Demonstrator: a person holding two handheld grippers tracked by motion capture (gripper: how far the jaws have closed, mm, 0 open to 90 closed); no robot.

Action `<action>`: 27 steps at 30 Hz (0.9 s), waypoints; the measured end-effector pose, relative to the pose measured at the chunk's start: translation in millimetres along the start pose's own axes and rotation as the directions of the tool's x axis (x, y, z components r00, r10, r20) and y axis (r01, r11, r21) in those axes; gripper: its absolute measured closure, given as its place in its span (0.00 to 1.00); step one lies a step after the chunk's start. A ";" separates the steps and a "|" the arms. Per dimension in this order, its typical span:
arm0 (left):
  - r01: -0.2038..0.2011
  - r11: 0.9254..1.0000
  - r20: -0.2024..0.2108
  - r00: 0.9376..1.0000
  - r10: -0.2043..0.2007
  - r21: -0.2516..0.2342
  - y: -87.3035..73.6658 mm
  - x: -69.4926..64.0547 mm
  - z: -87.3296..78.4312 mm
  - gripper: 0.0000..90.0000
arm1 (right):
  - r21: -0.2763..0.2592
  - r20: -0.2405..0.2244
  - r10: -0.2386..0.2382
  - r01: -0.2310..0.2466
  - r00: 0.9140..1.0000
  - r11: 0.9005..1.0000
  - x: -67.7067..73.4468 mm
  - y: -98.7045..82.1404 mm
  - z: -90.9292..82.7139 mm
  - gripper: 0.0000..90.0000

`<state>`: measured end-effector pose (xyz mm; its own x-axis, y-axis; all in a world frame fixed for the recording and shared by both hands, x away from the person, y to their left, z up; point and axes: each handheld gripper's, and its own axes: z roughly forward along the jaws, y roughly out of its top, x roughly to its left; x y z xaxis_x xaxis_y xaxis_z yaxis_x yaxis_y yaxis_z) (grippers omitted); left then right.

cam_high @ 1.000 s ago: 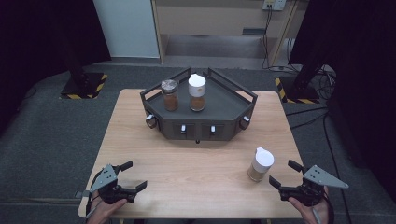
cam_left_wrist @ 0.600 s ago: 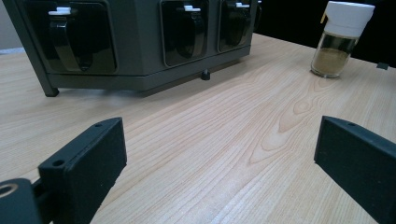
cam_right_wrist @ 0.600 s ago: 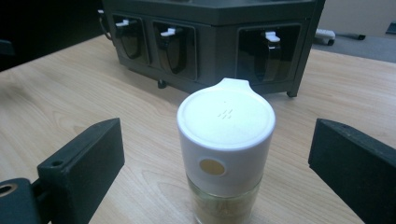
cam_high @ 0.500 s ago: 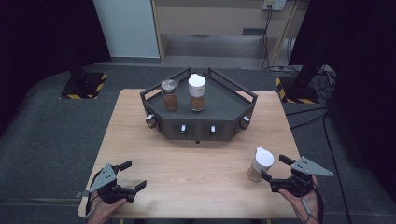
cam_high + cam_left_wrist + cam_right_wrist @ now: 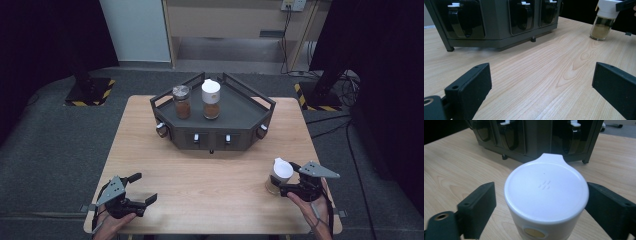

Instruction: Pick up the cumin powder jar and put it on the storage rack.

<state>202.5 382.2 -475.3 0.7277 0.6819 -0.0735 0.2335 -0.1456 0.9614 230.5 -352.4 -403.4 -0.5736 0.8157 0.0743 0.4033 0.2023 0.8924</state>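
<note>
Since moving in: right tool (image 5: 286, 179) astride jar (image 5: 278, 176).

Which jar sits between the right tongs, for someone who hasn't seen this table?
Start at the dark rack at the table's far side, then come to the near right corner. The white-capped jar stands alone on bare wood, unlike the two jars up on the rack.

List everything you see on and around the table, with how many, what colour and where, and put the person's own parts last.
Table: one, light wood, centre.
Rack: one, dark grey, table's far half.
Silver-lidded jar: one, brown contents, on rack, left.
White-lidded jar: one, brown contents, on rack, right.
White-capped jar: one, tan contents, table's near right, between the right gripper's open jaws.
Left gripper: one, black, near left, open, holding nothing.
Right gripper: one, black, near right.
Hands: two, bottom edge.
</note>
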 end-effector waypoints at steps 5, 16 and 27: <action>-0.002 1.000 0.002 1.000 0.002 0.001 0.2 0.0 0.2 0.01 | 0.014 0.015 -0.001 0.001 1.000 1.000 3.3 -1.0 5.1 0.27; -0.001 1.000 0.004 1.000 0.001 0.002 0.1 0.4 0.5 0.02 | 0.028 0.059 -0.039 0.037 0.998 0.999 13.1 2.2 4.6 0.34; -0.001 1.000 0.006 1.000 0.001 0.004 0.4 0.5 0.7 0.02 | 0.036 0.027 -0.059 0.058 0.998 0.998 10.8 24.1 3.5 0.34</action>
<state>203.4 382.0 -475.2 0.7320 0.6773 -0.0743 0.2352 -0.1489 0.9605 236.6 -336.9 -382.7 -0.5772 0.8166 0.0095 0.3943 0.2685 0.8789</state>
